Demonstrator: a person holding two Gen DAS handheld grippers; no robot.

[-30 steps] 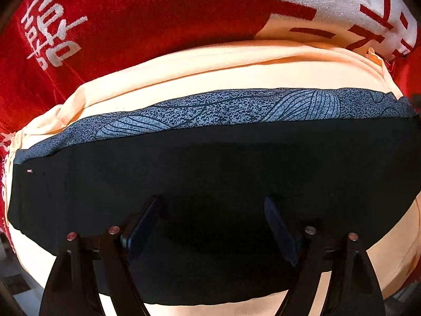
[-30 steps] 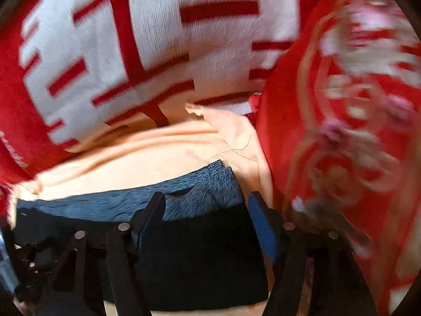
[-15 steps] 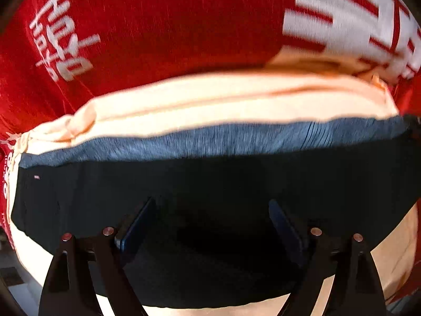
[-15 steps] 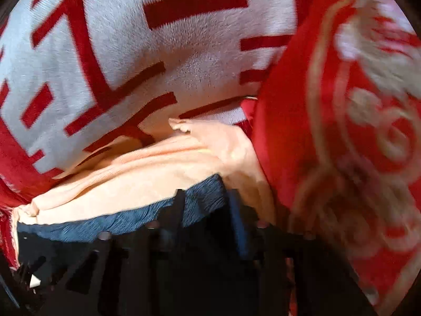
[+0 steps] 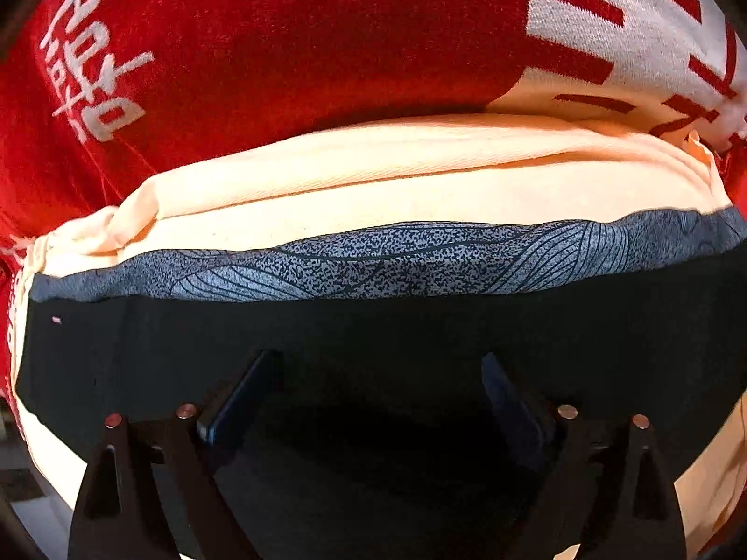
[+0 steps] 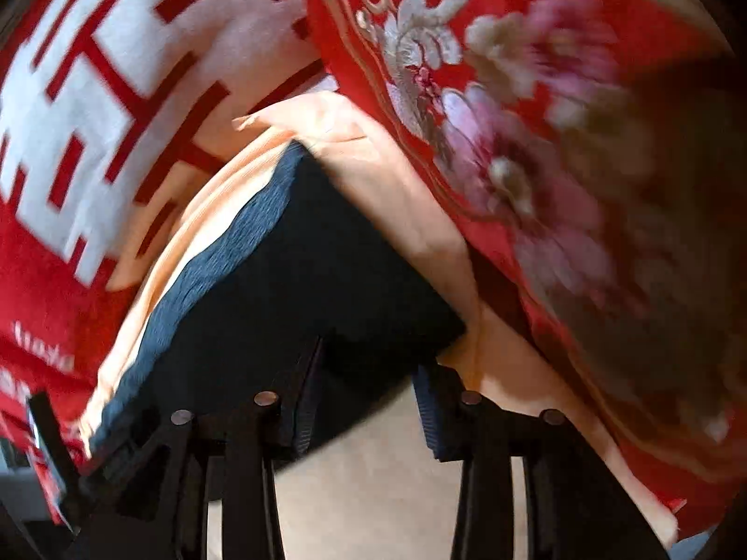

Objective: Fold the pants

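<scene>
Closing in on a corner of the folded black pants (image 6: 303,256), probably for one more fold.
Lying flat on the peach cloth (image 5: 373,177) over the red blanket (image 5: 280,46), inside the cloth's edges. Closing the right tool (image 6: 369,364) around the near corner, not yet pressing; opening the left tool (image 5: 378,364) wide above the middle, gripping nothing. Next, likely: clamp firmly, take a second hold, lift evenly.
</scene>
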